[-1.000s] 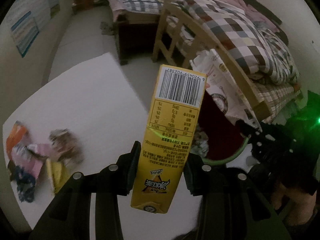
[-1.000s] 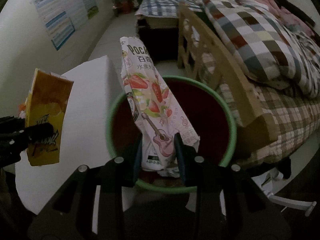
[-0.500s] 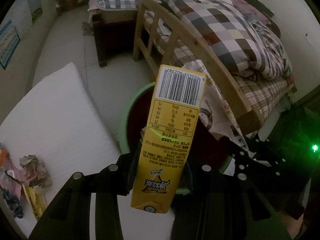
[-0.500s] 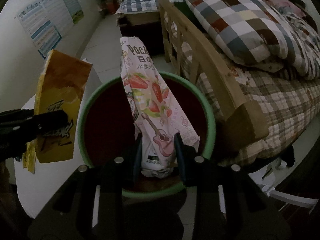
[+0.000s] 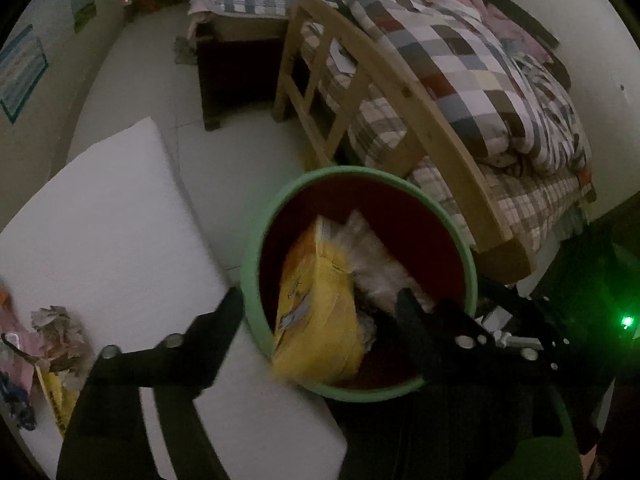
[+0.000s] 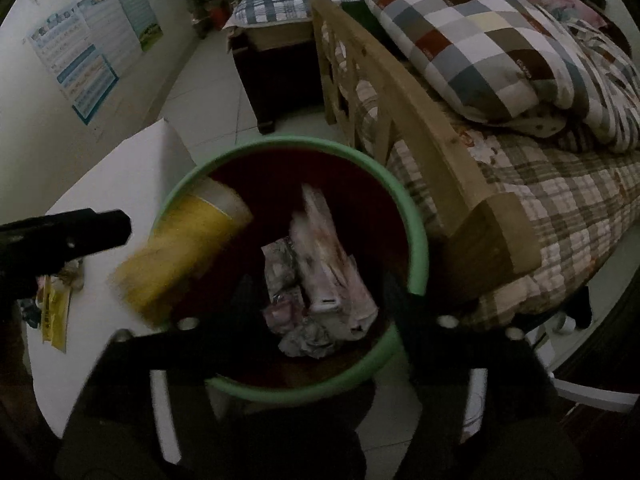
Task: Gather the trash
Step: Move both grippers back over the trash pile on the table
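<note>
The bed (image 6: 500,92) fills the far side past the green bin (image 5: 256,240), close enough that its wooden footboard (image 5: 440,152) nearly meets the bin's rim, so there isn't much room on that side if the bin gets nudged. The white counter (image 5: 120,220) sits on the opposite side of the bin, and the bin's near-left rim overlaps the counter's edge in both views.

The yellow snack box (image 5: 316,312) is blurred, tipped over the bin's counter-side rim in the right wrist view, looks like it's mid-drop. The worry: it's long and slanted, so it could catch on the rim and flop back out toward the counter instead of sliding in. The strawberry wrapper (image 6: 324,264) is already down inside the bin, on top of crumpled paper (image 6: 308,340).

Both tools hang over the bin. The left tongs (image 5: 320,304) are spread wide with nothing between them, and the right tongs (image 6: 316,288) are spread wide too, empty. Since both sit low at the rim, pulling back carelessly could hook the edge and tip the bin.

Smaller stuff: a pile of leftover wrappers (image 5: 48,344) is lying on the counter, well away from the bin on its counter side, so there's more to fetch. They look light and crinkly, easy to pinch badly and drop on the way over.
</note>
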The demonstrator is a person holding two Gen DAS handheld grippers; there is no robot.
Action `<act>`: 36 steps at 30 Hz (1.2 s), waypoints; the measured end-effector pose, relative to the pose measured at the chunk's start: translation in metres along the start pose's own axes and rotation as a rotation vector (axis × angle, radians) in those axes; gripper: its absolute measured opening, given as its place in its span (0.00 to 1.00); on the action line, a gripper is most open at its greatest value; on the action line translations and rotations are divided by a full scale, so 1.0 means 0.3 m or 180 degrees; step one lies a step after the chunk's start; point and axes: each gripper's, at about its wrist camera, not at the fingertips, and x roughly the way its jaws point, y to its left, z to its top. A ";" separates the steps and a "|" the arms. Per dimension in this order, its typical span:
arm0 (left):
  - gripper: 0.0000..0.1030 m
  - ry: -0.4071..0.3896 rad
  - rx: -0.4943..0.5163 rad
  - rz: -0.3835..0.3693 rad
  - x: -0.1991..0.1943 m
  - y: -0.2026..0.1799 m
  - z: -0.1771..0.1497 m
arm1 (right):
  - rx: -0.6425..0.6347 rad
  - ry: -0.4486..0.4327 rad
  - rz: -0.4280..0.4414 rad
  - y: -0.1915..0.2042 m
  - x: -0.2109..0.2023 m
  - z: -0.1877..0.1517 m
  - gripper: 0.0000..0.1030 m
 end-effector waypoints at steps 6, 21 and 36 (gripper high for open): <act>0.92 -0.0137 -0.0032 0.0140 -0.063 0.046 -0.011 | -0.0073 -0.0024 -0.0026 0.028 -0.018 -0.008 0.88; 0.92 -0.0351 -0.0285 0.0425 -0.301 0.304 -0.197 | -0.0484 -0.0168 -0.0007 0.282 -0.135 -0.037 0.95; 0.92 -0.0517 -0.0848 0.0716 -0.523 0.695 -0.475 | -0.0960 -0.0233 0.0217 0.667 -0.187 -0.102 0.95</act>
